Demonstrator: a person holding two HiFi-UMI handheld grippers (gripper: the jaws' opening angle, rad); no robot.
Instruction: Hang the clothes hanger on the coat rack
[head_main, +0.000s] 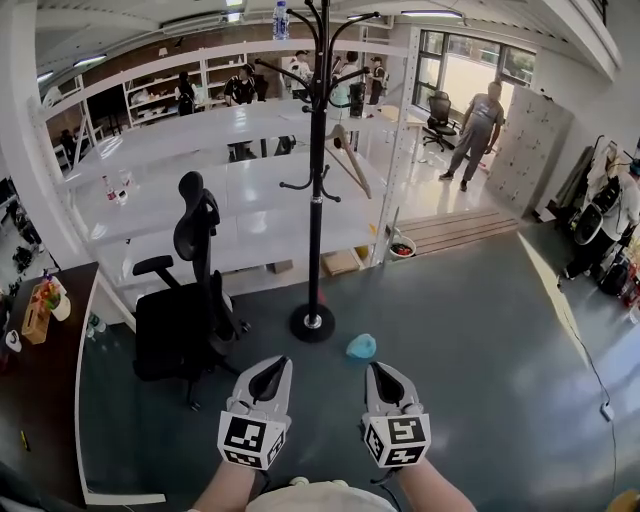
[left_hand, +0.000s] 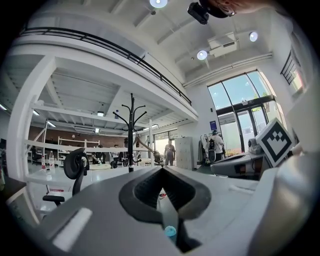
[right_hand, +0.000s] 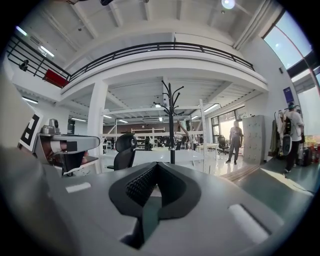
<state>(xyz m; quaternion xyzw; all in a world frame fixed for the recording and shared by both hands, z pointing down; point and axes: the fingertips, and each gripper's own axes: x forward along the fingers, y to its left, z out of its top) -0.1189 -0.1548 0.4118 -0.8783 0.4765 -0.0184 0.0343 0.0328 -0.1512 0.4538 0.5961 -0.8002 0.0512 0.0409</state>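
From my remote seat I see both grippers low in the head view, side by side and pointing toward the coat rack (head_main: 316, 200), which stands upright on its round base well ahead of them. The left gripper (head_main: 272, 368) has its jaws together with nothing between the pads, and the right gripper (head_main: 378, 370) is the same, closed and empty (each gripper's own view shows the dark pads meeting at the tips). The wooden clothes hanger (head_main: 348, 155) is on the coat rack, hanging tilted just to the right of the pole about halfway up, well apart from both grippers. In the left gripper view it shows as a pale slanted bar just right of the pole, far beyond the closed tips. A black office chair (head_main: 185, 310) stands to the left of the coat rack's base, and a small blue thing (head_main: 361, 346) lies on the floor just right of that base, between it and the right gripper. White shelving (head_main: 200, 150) runs behind the coat rack.
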